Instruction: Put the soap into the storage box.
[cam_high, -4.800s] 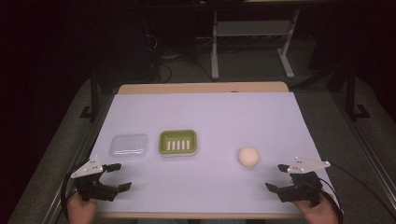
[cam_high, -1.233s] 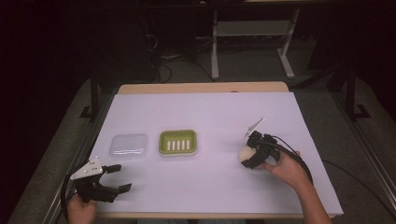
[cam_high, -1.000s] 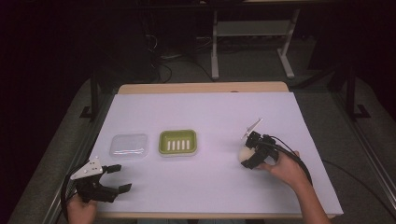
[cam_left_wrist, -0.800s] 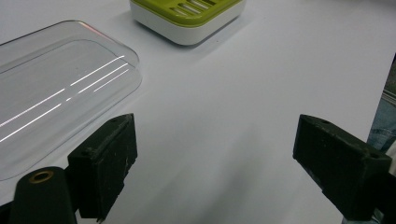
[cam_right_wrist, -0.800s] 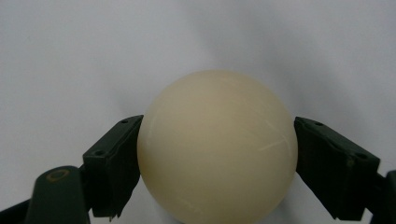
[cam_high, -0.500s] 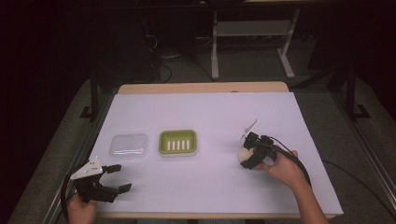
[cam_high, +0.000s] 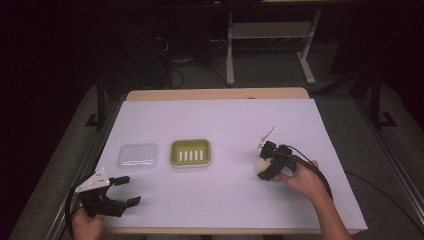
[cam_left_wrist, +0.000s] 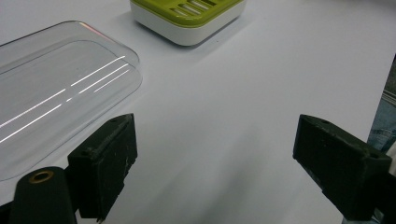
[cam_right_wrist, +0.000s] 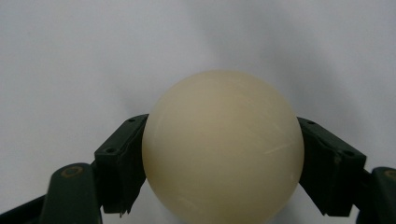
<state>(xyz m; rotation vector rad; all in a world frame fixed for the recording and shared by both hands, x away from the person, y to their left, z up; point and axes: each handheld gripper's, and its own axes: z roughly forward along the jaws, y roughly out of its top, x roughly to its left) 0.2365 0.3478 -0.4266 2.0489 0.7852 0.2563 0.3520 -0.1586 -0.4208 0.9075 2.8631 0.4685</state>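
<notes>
Right gripper (cam_right_wrist: 223, 182) fingers pinch the smooth cream round ball (cam_right_wrist: 223, 147) at its sides; likely risk: it squirts out and rolls off the surface (cam_high: 220, 125). Left gripper (cam_left_wrist: 224, 172) fingers spread, idle.

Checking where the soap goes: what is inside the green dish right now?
The green dish holds nothing: its slotted insert lies bare. The space under the insert is hidden. The soap sits between the right gripper jaws.

Nothing readable is showing anywhere: no text, label, brand, number or sign is appearing on the cream ball (cam_right_wrist: 223, 145), the green soap dish (cam_high: 190, 152), the clear lid (cam_high: 137, 156) or the table (cam_high: 215, 115).
</notes>
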